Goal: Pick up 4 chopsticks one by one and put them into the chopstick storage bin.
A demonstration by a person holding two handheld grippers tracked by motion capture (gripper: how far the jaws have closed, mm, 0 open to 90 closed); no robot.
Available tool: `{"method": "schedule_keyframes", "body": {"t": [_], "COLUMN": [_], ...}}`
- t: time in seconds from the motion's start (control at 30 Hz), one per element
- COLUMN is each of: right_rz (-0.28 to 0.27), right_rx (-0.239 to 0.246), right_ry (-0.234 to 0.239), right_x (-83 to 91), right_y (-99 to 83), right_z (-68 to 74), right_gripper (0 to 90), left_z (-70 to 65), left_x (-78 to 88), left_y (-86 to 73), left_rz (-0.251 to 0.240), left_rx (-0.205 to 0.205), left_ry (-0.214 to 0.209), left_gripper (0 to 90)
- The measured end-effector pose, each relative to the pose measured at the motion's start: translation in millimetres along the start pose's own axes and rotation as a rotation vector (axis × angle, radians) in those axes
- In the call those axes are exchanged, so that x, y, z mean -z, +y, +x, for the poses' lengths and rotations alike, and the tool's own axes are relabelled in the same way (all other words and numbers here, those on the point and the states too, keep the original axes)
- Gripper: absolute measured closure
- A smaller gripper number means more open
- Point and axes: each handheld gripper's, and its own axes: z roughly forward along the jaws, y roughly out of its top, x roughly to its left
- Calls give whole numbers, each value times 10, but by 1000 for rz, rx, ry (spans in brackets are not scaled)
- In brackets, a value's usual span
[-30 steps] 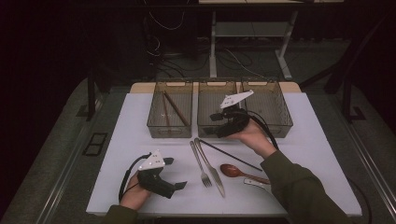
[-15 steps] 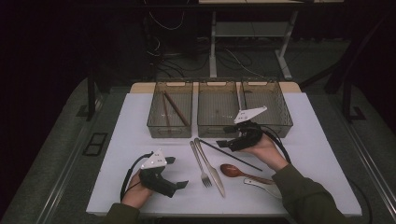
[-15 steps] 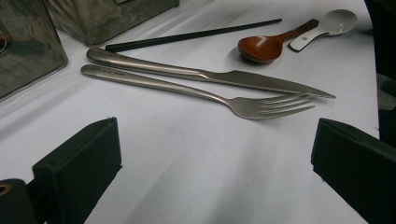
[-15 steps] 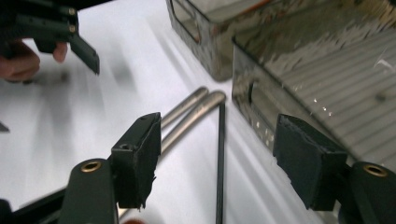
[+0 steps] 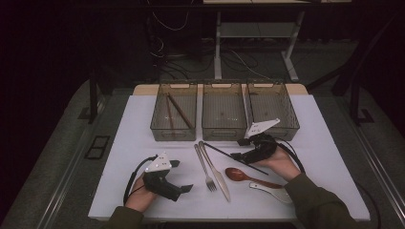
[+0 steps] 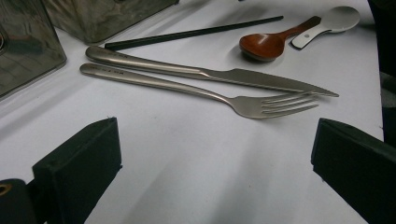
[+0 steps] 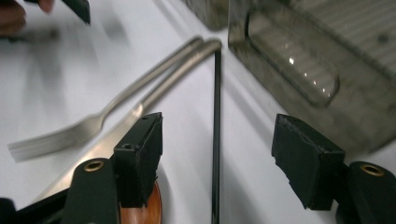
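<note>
Right gripper [image 5: 237, 149] sits low over the black chopstick [image 5: 236, 159], jaws open and just narrowing a little, the stick running between them untouched as the right gripper view shows. Chopstick lies on the white table [image 5: 329, 143], just in front of the middle bin [image 5: 223, 129], with the knife [image 5: 217, 169] and fork [image 5: 205, 168] on its left and the wooden spoon [image 5: 248, 176] near its front end. Left gripper [image 5: 184, 175] rests left of the fork, jaws wide open and empty.
</note>
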Motion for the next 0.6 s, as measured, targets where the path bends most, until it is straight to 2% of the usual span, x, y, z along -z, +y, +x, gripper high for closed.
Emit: {"method": "schedule_keyframes", "body": {"t": [0.17, 0.33, 0.6], "right_rz": [30, 37, 35], "right_rx": [-15, -28, -27], "right_ry": [-3, -5, 5], "right_x": [-10, -33, -126], "right_y": [-124, -176, -151], "right_z": [-16, -25, -6], "right_gripper": [361, 409, 589], "left_z": [3, 3, -9], "left_x": [-11, -19, -20], "left_y": [-1, -1, -5], "left_rz": [6, 9, 10], "left_rx": [-2, -2, -1], "left_ry": [-7, -9, -13], "left_gripper": [4, 4, 4]}}
